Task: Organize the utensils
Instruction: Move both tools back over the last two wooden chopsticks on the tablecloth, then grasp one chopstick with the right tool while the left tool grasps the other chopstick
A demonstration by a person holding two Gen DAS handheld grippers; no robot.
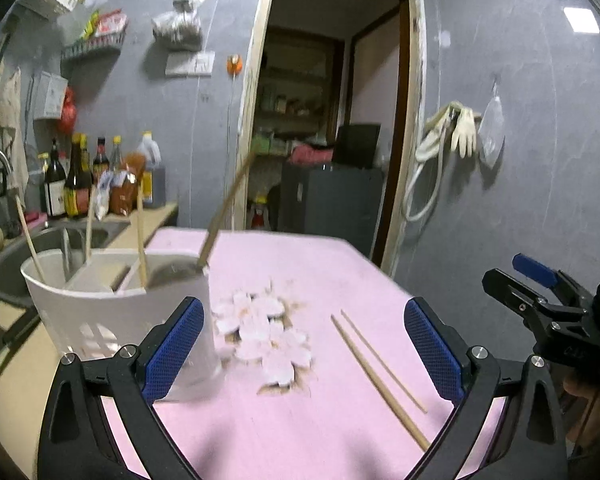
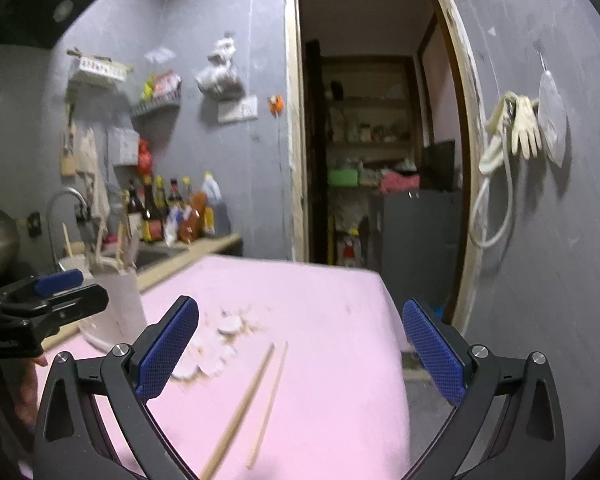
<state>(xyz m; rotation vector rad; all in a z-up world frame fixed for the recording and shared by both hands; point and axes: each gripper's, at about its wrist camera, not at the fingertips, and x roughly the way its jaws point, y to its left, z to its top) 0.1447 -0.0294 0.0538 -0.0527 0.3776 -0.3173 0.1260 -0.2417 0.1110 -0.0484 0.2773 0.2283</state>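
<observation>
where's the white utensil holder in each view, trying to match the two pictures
Left wrist view: the white utensil holder stands at lower left on the pink table, just past the left gripper's left finger, with chopsticks standing in it.
Right wrist view: it sits at far left, partly behind the left gripper.
Shared landmark: the two loose chopsticks lying on the table.

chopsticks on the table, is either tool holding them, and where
Neither. Both chopsticks lie loose on the pink table; left tool and right tool are open.
</observation>
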